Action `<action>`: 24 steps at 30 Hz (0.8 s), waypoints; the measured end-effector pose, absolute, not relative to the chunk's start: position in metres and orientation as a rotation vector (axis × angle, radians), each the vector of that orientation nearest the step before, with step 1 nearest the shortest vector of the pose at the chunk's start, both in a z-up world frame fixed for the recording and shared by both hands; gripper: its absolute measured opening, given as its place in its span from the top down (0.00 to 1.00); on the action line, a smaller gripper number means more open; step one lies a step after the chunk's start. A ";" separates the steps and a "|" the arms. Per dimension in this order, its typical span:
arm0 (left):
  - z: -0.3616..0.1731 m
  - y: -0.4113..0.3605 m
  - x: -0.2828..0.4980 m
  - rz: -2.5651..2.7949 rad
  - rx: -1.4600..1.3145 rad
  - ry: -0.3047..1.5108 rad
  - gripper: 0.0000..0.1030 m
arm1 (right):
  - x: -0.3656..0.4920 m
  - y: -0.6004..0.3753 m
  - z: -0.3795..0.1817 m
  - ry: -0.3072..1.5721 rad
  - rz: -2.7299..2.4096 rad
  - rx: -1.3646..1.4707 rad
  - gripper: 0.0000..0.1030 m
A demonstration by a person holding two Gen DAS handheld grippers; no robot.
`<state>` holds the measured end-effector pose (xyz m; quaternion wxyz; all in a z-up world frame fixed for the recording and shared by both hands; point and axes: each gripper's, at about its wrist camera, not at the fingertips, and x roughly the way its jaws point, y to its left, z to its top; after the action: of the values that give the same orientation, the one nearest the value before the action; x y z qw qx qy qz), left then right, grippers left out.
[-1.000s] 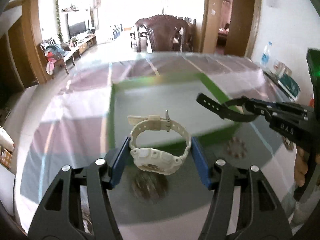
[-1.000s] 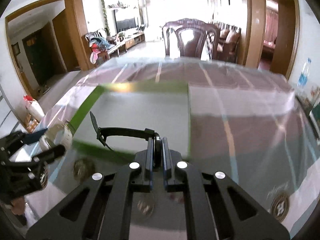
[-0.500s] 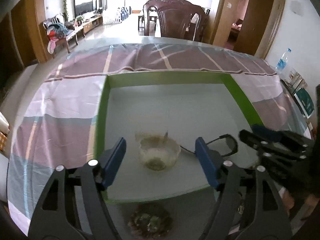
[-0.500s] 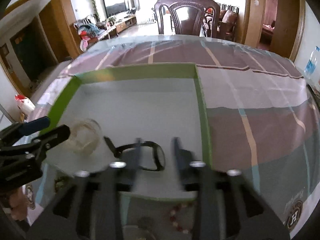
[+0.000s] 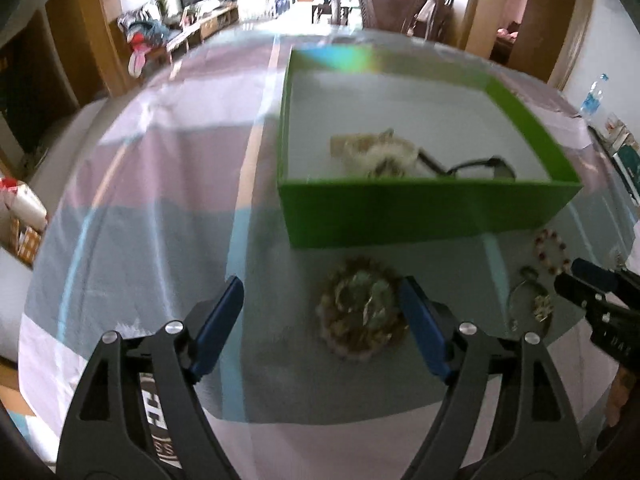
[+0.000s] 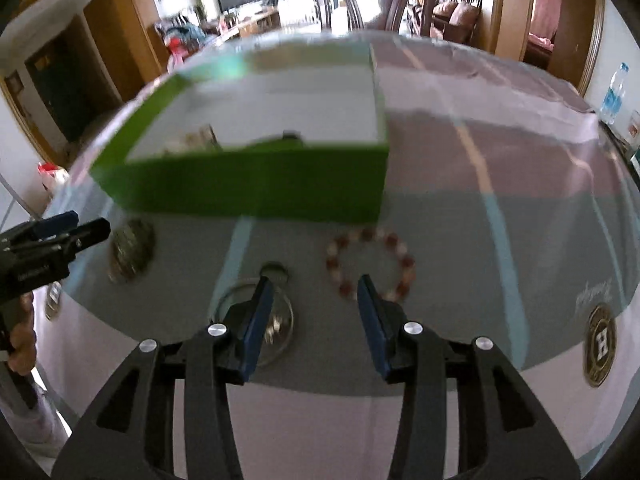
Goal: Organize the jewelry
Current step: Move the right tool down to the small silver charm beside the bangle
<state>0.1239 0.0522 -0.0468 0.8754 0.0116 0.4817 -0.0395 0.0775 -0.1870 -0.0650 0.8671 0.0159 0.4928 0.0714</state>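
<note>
Both claws, the left gripper point(image 5: 320, 312) whose jaws have just been opening and the right gripper point(image 6: 316, 304), hang empty over the table, while the white watch point(image 5: 380, 156) and black watch point(image 5: 480, 168) lie in the green box point(image 5: 420, 212).

**Worktop and its load**

Covered by a cloth point(image 6: 500, 152) in broad mauve, grey and white bands with thin pale stripes. Bearing a green box point(image 5: 424, 216) with a white interior toward the far side. In front of the box, straight on the grey band: a coiled heap of brownish beads point(image 5: 360, 312), a ring of red and pale beads point(image 6: 370, 266), a thin metal bangle point(image 6: 256, 320) with a small ring point(image 6: 276, 270) just beyond it. Printed round emblem point(image 6: 600, 346) near the right edge.
</note>
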 end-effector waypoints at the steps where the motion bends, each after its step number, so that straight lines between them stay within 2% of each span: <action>1: -0.050 0.052 0.124 -0.084 0.023 1.012 0.23 | 0.075 -0.185 -0.065 1.020 0.158 0.036 0.56; 11: -0.073 0.027 0.111 -0.221 0.019 1.085 0.23 | 0.062 -0.169 -0.080 1.067 0.246 0.067 0.54; 17: -0.068 0.019 0.095 -0.367 -0.039 1.083 0.22 | 0.059 -0.178 -0.083 1.075 0.210 0.078 0.54; 24: -0.066 0.021 0.088 -0.299 -0.002 1.059 0.18 | 0.058 -0.186 -0.076 1.029 0.196 0.080 0.54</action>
<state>0.0882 0.0209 -0.0663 0.8523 -0.0009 0.5033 -0.1423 0.0584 -0.1856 -0.0761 0.8652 0.0384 0.4912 0.0936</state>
